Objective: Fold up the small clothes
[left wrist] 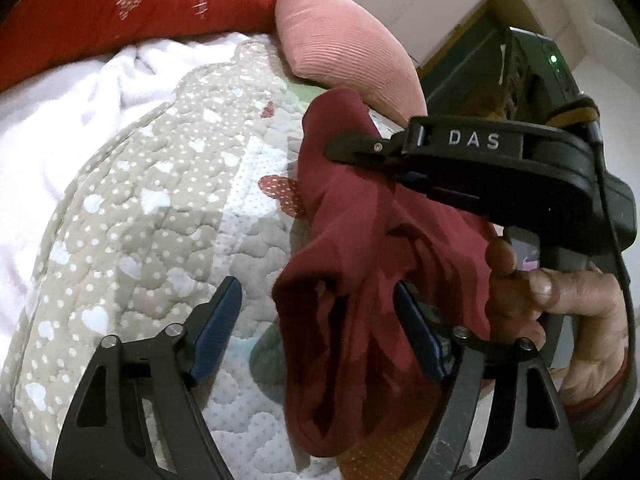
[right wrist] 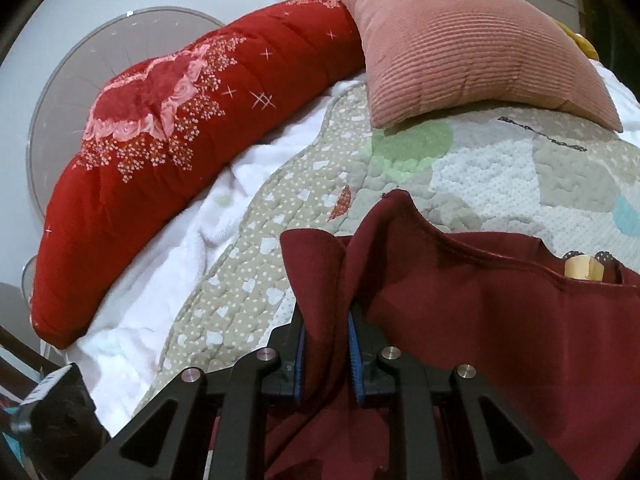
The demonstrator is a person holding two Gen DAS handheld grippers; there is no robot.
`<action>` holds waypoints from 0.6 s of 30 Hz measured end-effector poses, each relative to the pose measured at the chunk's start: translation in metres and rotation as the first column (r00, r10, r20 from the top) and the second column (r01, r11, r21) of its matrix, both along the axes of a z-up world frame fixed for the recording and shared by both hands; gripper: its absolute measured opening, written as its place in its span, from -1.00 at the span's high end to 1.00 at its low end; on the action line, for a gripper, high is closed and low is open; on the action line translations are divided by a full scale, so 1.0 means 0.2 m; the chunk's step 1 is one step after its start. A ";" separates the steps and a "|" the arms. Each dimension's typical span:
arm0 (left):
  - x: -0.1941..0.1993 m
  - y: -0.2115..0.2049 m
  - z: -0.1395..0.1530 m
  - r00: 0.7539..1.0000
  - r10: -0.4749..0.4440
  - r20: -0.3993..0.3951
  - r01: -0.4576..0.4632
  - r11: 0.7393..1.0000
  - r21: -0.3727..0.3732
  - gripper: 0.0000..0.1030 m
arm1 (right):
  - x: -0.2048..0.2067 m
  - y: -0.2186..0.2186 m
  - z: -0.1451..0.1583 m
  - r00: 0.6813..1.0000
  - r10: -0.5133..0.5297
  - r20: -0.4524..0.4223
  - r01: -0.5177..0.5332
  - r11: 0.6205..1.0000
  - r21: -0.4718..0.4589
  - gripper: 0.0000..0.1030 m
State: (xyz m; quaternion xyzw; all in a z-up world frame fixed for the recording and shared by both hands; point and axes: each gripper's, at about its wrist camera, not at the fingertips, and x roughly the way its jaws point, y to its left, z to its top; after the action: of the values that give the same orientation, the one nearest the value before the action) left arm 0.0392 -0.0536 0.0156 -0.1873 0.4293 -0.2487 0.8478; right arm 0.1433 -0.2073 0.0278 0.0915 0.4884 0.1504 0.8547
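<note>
black frames | blue-padded fingers (left wrist: 216, 328) | silver screws | "DAS" lettering

A bed carries it all, spread with a dotted patchwork quilt (right wrist: 256, 264) across the frame's middle. A white blanket (right wrist: 224, 216) lies along its left edge. Upper left, a long red bolster (right wrist: 192, 128) curves along the blanket. Upper right, a pink ribbed pillow (right wrist: 460, 52) rests on the quilt.

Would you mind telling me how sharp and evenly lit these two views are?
Left wrist view: strong fisheye bending, the white blanket blown out, the maroon garment soft-edged. Right wrist view: sharper; even light, dark corners, the quilt curved.
</note>
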 end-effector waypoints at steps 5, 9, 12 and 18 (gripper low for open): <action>-0.03 -0.08 0.01 0.999 -0.049 -0.004 0.050 0.998 0.044 0.61 | -0.06 -0.05 0.04 0.999 -0.005 0.032 0.004 0.999 0.033 0.70; -0.09 -0.16 0.10 0.997 -0.072 0.035 0.069 0.993 0.092 0.68 | -0.12 -0.12 0.10 0.998 -0.006 0.061 0.003 0.999 0.046 0.72; -0.11 -0.24 0.17 0.995 -0.082 0.049 0.076 0.991 0.111 0.69 | -0.16 -0.20 0.16 0.997 -0.015 0.076 0.011 0.999 0.054 0.73; -0.14 -0.46 0.33 0.984 -0.156 0.082 0.144 0.979 0.142 0.69 | -0.28 -0.39 0.30 0.986 -0.064 0.151 0.063 0.998 0.014 0.74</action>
State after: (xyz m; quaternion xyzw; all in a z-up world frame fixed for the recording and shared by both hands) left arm 0.0109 -0.1453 0.0820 -0.0846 0.4184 -0.2906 0.8563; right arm 0.0875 -0.2852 0.0882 0.0994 0.4181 0.1318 0.8933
